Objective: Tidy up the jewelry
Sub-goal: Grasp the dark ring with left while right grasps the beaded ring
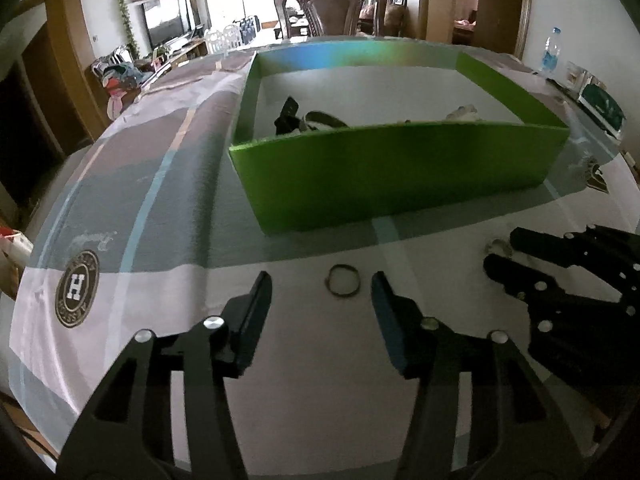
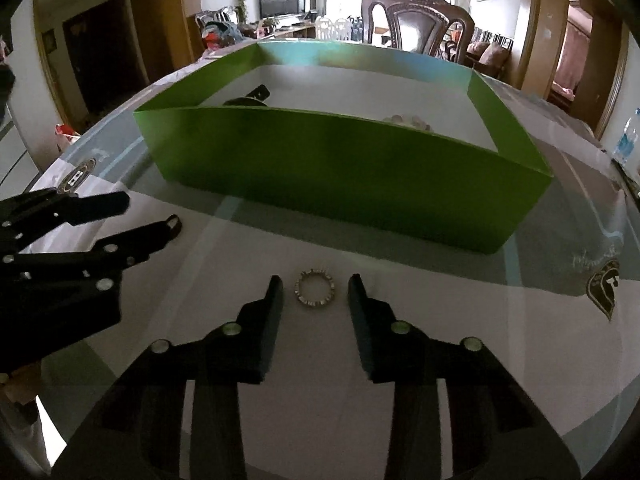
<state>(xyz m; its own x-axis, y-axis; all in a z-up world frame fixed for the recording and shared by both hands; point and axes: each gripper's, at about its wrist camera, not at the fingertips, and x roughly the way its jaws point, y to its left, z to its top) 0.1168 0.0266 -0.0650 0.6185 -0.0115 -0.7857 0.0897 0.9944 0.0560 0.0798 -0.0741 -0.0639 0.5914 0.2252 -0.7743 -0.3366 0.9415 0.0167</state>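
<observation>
While both sit spread, left claw [image 1: 322, 284] brackets thin ring [image 1: 343, 287], right claw [image 2: 316, 289] studded ring [image 2: 314, 289], w/o touching.

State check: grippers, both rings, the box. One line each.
left gripper: open, jaws either side of the plain ring, not touching it
right gripper: open, jaws either side of the studded ring
plain ring: flat on the tablecloth, not gripped
studded ring: flat on the tablecloth, not gripped
green box: open top, a few items already inside
</observation>
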